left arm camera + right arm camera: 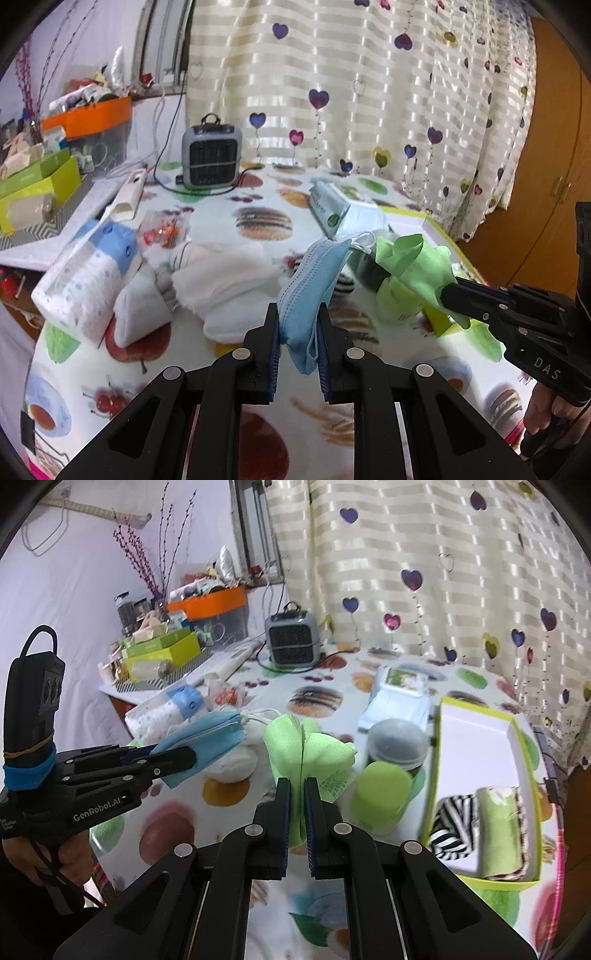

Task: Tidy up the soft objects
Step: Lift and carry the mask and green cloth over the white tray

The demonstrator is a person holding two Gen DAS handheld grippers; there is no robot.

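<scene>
- Two soft things are lifted off the desk (pixel 369 672) at once, one in each tool; the rest of the list runs from big to small.
- Lime-rimmed box (pixel 480 716): it fills the right side of the right wrist view, its long axis running from upper middle down to lower right. A striped cloth (pixel 452 825) and a green roll (pixel 498 830) already lie at its near end; the far part is bare white.
- White cloths (pixel 225 288) sit on the desk at centre left of the left wrist view, not yet gathered.
- Green cloth (pixel 306 749): clenched in the right tool (pixel 297 819), bunched and standing up from the jaws at frame centre. The box lies just to its right, past the green cup (pixel 380 794), so I judge the right hand much the nearer to the box.
- Blue mask (pixel 314 280): pinched by the left tool (pixel 298 343), folded, its long axis running up and right from the jaws, ear loops at the top end. In the right wrist view this tool sits at the left edge, so the box is well apart from it, across the green cloth.
</scene>
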